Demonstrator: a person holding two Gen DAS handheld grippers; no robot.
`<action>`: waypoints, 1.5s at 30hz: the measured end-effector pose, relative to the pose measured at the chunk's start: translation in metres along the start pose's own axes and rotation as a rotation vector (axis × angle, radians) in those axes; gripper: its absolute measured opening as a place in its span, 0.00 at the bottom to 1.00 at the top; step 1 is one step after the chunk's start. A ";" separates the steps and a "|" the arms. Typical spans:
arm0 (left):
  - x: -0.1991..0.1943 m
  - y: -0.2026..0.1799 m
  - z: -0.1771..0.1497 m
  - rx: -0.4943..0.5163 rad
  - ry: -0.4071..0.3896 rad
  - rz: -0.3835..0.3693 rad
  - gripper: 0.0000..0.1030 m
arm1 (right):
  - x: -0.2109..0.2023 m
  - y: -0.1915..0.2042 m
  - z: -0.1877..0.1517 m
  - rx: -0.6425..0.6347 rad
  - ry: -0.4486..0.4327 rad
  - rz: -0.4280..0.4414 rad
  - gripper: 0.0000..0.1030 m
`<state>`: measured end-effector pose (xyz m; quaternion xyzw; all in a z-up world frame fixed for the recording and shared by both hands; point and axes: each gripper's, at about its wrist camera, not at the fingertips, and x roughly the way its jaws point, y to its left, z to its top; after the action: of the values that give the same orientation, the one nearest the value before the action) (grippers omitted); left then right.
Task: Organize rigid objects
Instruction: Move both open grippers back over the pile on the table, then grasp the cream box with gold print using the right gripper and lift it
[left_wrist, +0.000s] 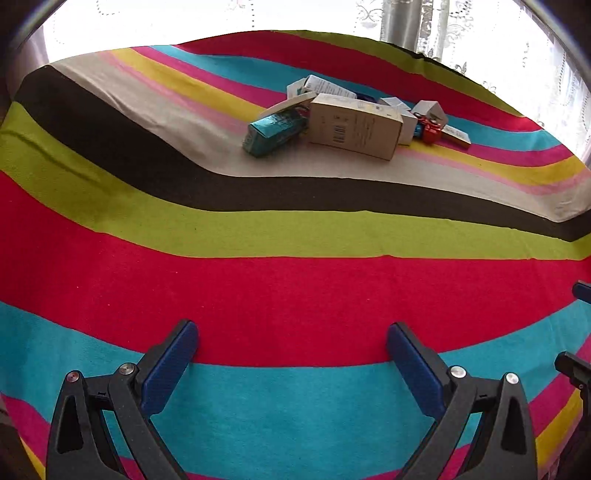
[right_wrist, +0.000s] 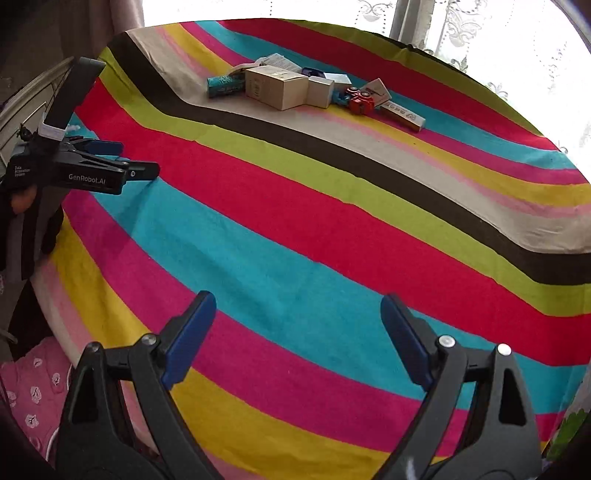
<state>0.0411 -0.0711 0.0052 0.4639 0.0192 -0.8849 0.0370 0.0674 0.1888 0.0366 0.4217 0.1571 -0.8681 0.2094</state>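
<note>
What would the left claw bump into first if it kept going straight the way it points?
Probably just the striped multicoloured cloth: the open left claw tilts down at bare fabric, well short of the pile of small cardboard boxes.

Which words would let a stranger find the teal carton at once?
Look to the far side of the striped cloth, where a pile of boxes sits. At its left end, beside the big beige box, lies the teal carton, the only shiny blue-green pack.

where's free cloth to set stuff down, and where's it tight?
Free: the wide near half of the striped cloth, from the left hand-held gripper and right hand-held gripper, both open and empty, up to the dark brown stripe. The far-left beige band is also bare. Crowded: the far cluster around the large beige box, teal box and red toy.
</note>
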 end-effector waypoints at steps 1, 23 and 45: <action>0.002 0.005 0.002 -0.009 -0.001 0.002 1.00 | 0.008 -0.001 0.013 -0.012 -0.010 0.020 0.90; 0.003 0.006 0.003 -0.031 -0.023 0.008 1.00 | 0.197 -0.001 0.269 -0.295 0.084 0.224 0.90; 0.006 -0.001 0.006 -0.034 -0.022 0.012 1.00 | 0.057 -0.039 0.043 0.014 0.049 0.096 0.57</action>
<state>0.0331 -0.0712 0.0034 0.4533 0.0309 -0.8894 0.0504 -0.0122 0.1898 0.0209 0.4511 0.1359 -0.8477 0.2440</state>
